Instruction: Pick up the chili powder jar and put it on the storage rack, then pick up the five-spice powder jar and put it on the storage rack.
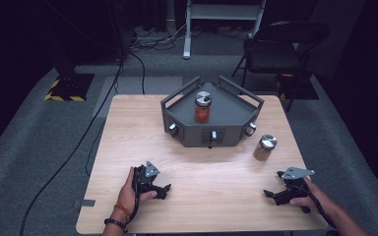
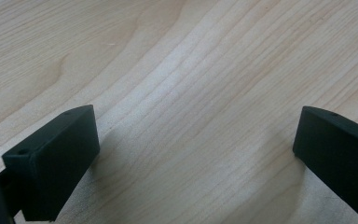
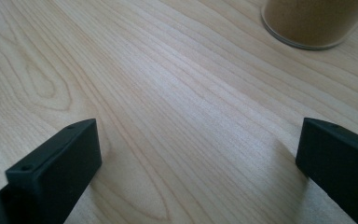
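A dark grey angular tray [image 1: 226,129] stands at the back middle of the wooden table, with a jar of red spice [image 1: 202,107] upright inside it. A second jar of brown spice [image 1: 265,147] with a metal lid stands on the table to the tray's right; its base [image 3: 314,21] shows at the top of the right gripper view. My left gripper [image 1: 166,189] rests on the table at the front left, open, with bare wood between its jaws [image 2: 196,140]. My right gripper [image 1: 269,194] rests at the front right, open and holding nothing [image 3: 198,140], a short way in front of the brown jar.
Three knobs [image 1: 213,135] line the tray's front faces. A black folding chair [image 1: 280,46] stands behind the table at the right, a white frame [image 1: 224,14] at the back. Cables [image 1: 78,142] run over the grey carpet on the left. The table's front edge [image 1: 197,228] is near both hands.
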Available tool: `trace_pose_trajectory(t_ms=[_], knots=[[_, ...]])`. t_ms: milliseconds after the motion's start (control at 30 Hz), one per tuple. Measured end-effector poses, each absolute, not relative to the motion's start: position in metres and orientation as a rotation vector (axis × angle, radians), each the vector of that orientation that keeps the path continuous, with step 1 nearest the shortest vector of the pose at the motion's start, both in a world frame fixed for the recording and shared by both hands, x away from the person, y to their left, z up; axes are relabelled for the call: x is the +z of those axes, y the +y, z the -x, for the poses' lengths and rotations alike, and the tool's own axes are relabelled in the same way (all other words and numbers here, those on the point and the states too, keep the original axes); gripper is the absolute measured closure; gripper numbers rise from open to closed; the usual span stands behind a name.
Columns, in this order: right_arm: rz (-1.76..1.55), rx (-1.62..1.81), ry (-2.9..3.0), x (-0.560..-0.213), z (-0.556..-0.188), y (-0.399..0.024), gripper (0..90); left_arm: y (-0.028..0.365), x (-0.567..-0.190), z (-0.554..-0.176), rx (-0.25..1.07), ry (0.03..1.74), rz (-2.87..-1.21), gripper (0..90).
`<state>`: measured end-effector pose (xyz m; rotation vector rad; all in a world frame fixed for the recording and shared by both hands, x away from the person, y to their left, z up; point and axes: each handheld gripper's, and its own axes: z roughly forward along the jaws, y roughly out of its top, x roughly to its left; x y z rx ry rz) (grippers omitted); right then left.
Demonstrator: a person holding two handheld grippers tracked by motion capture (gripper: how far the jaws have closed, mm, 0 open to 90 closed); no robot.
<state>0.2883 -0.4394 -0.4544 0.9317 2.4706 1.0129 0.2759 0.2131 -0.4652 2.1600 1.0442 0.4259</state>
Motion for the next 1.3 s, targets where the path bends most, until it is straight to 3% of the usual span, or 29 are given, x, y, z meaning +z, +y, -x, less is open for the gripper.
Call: trace_pose_trajectory(t_ms=[1300], knots=[[-0.945, 0.970, 2.427, -0.442, -0.284, -0.431, 1.7, 0.214, -0.466, -0.275, 0.429, 1.048, -2.156, 0.2]])
